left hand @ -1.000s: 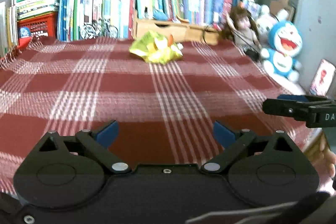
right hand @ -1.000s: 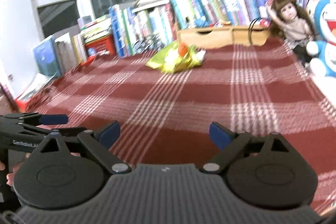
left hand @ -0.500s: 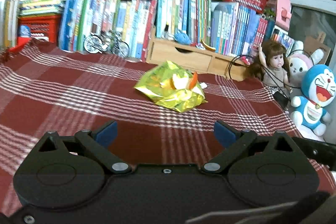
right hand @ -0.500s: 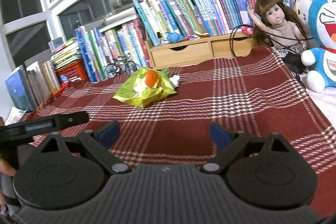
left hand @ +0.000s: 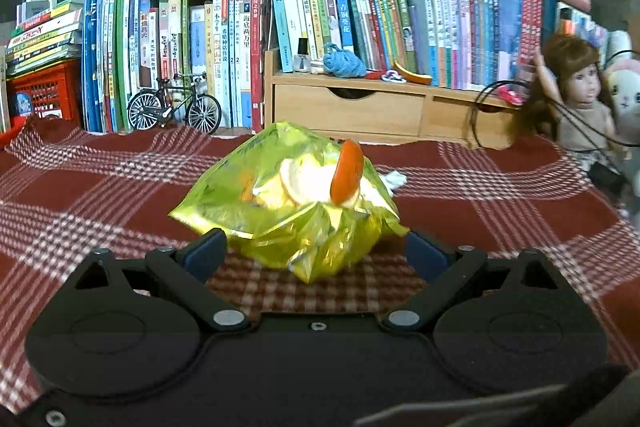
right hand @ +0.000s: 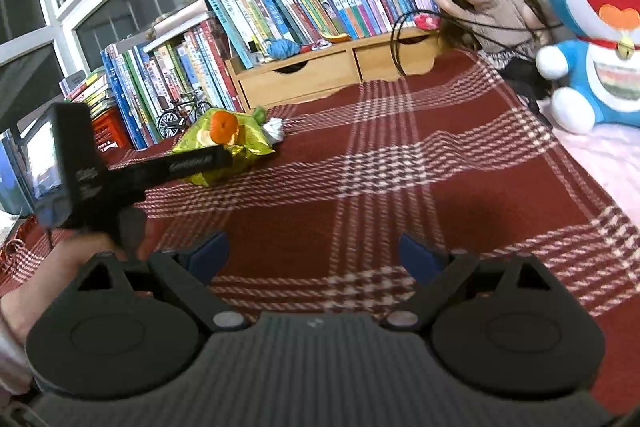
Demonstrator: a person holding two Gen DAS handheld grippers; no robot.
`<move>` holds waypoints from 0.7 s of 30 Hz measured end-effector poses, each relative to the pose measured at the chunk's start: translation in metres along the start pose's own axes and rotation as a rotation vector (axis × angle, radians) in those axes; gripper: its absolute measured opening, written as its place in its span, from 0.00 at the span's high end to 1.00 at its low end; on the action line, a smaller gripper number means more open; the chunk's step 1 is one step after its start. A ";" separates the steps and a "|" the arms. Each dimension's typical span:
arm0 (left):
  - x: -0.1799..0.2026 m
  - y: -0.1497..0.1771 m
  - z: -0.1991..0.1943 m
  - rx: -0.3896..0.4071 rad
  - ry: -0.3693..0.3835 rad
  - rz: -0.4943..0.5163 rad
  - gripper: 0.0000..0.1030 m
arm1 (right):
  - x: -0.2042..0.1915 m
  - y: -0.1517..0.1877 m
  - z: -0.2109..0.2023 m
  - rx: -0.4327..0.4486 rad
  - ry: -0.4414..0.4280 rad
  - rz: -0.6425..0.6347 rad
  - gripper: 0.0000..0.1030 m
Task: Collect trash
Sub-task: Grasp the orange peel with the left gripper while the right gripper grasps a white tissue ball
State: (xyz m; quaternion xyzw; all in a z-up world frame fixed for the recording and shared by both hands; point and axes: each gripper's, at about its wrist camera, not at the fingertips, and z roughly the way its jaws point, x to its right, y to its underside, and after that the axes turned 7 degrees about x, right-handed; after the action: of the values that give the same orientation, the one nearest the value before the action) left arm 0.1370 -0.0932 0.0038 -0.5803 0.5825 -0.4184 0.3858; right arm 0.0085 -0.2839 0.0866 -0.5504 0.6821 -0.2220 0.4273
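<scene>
Left wrist view: the left tongs (left hand: pixel 316 253), apart and just narrowing, flank the near end of the crumpled yellow foil wrapper (left hand: pixel 288 211) on the plaid-covered bench (left hand: pixel 100 195), pads not pressing.

Right wrist view: the right tongs (right hand: pixel 314 251) gape over bare cloth; the wrapper (right hand: pixel 224 145) lies toward the far left edge, near the books (right hand: pixel 280 3).

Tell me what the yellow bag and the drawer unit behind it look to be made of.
Bag: thin metallised plastic film, glossy, judging by sharp crinkles and mirror-like glints. Drawer unit: pale wood, perhaps bamboo, matt; faint grain shows, though a veneer can't be excluded.
</scene>
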 end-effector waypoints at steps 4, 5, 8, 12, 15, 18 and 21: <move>0.002 -0.001 0.022 -0.060 0.012 -0.019 0.51 | 0.006 -0.001 0.005 0.000 -0.005 -0.006 0.06; 0.000 0.000 0.024 -0.074 0.026 -0.032 0.66 | 0.007 -0.002 0.006 0.003 -0.006 -0.007 0.06; -0.004 0.002 0.016 -0.077 0.018 -0.039 0.80 | 0.011 -0.005 0.009 0.005 -0.014 0.000 0.06; -0.010 0.005 -0.015 -0.054 0.038 -0.003 0.82 | 0.012 -0.008 0.013 0.008 -0.022 0.008 0.06; -0.023 0.007 -0.038 -0.066 0.077 -0.009 0.83 | 0.010 -0.013 0.018 0.013 -0.034 0.017 0.06; -0.035 0.012 -0.062 -0.076 0.098 0.014 0.83 | 0.005 -0.018 0.026 0.014 -0.043 0.016 0.06; -0.049 0.018 -0.088 -0.084 0.133 0.030 0.83 | -0.004 -0.023 0.034 0.016 -0.046 -0.003 0.06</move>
State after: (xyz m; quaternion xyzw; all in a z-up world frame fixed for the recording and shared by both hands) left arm 0.0493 -0.0412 0.0162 -0.5582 0.6326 -0.4252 0.3278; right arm 0.0500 -0.2815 0.0872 -0.5531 0.6694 -0.2153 0.4468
